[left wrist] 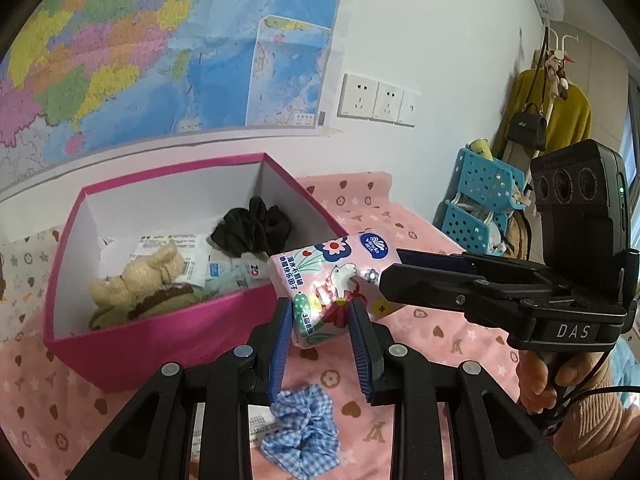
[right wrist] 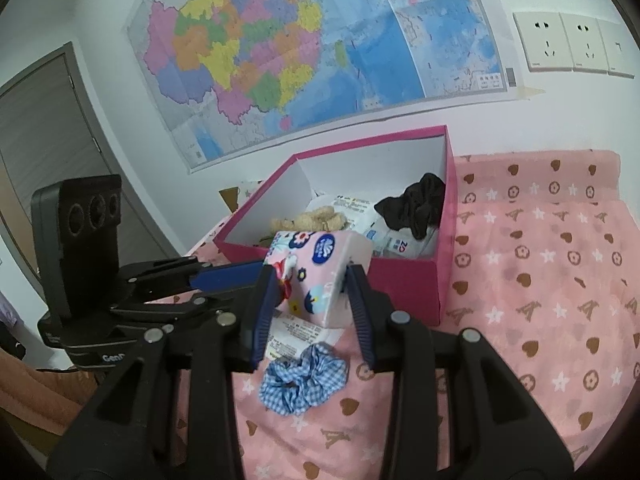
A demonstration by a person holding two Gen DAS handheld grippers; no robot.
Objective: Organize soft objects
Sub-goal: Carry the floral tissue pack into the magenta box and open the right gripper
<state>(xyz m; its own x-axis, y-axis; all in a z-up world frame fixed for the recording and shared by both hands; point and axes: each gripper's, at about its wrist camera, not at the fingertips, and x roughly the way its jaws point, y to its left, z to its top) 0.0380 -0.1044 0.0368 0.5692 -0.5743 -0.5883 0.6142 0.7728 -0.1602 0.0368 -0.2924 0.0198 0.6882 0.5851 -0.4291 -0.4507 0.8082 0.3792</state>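
Observation:
A pink flowered tissue pack (left wrist: 328, 284) is held above the pink cloth beside the magenta box (left wrist: 160, 336). My left gripper (left wrist: 320, 316) is shut on its lower end. My right gripper (right wrist: 312, 284) is shut on the same pack (right wrist: 320, 268), coming in from the right side in the left wrist view (left wrist: 400, 268). The box (right wrist: 400, 280) holds a black scrunchie (left wrist: 252, 228), a beige plush toy (left wrist: 136, 280) and flat packets. A blue gingham scrunchie (left wrist: 304, 428) lies on the cloth below the grippers; it also shows in the right wrist view (right wrist: 300, 380).
A white packet (right wrist: 296, 332) lies on the patterned pink cloth (right wrist: 540, 280) under the pack. A wall with a map (right wrist: 300, 48) and sockets stands behind the box. A blue basket rack (left wrist: 480, 204) and hanging clothes are at the far right.

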